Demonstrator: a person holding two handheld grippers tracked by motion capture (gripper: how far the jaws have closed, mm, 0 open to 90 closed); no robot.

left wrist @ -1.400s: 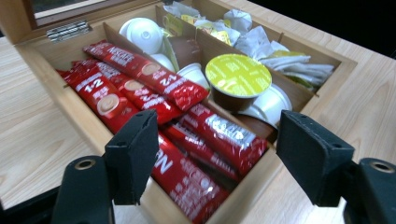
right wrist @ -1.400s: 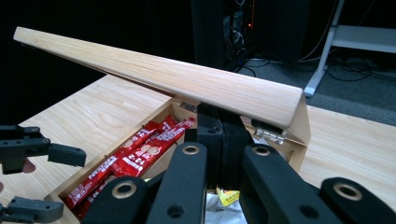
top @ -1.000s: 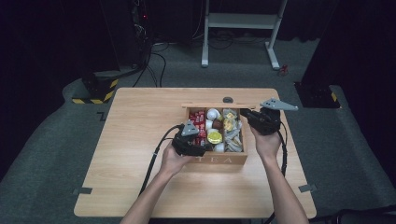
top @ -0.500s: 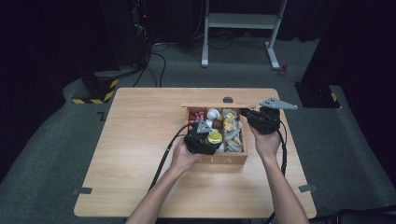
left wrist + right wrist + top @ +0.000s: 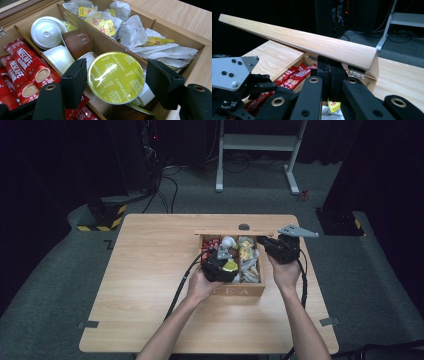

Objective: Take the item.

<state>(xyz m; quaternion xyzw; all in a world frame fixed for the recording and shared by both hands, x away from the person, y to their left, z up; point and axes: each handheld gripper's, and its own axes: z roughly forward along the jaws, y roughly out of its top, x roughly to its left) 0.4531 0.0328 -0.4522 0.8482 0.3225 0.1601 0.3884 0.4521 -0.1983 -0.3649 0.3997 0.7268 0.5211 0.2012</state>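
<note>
The cappuccino pod (image 5: 116, 77), with its round yellow-green foil lid, is lying tilted on other pods at the near end of the middle compartment of a wooden tea box (image 5: 240, 290) on the tabletop (image 5: 150, 285). The left tool (image 5: 116, 82) is straddling it, and its jaws have just been closing: the left pad is meeting the lid's rim, while the right pad is standing a little off it, so the pod is not yet gripped. This looks like the grasping step of taking a pod out. The next move is calling for a full squeeze on the rim, then a straight lift clear of the divider. Beyond it, white pods (image 5: 46, 32), red Nescafe sticks (image 5: 23, 67) and tea bags (image 5: 140, 37) are filling the compartments. Farther off, the right tool (image 5: 329, 72), fully closed, is pinching the box's raised lid (image 5: 312, 43), holding it open.
</note>
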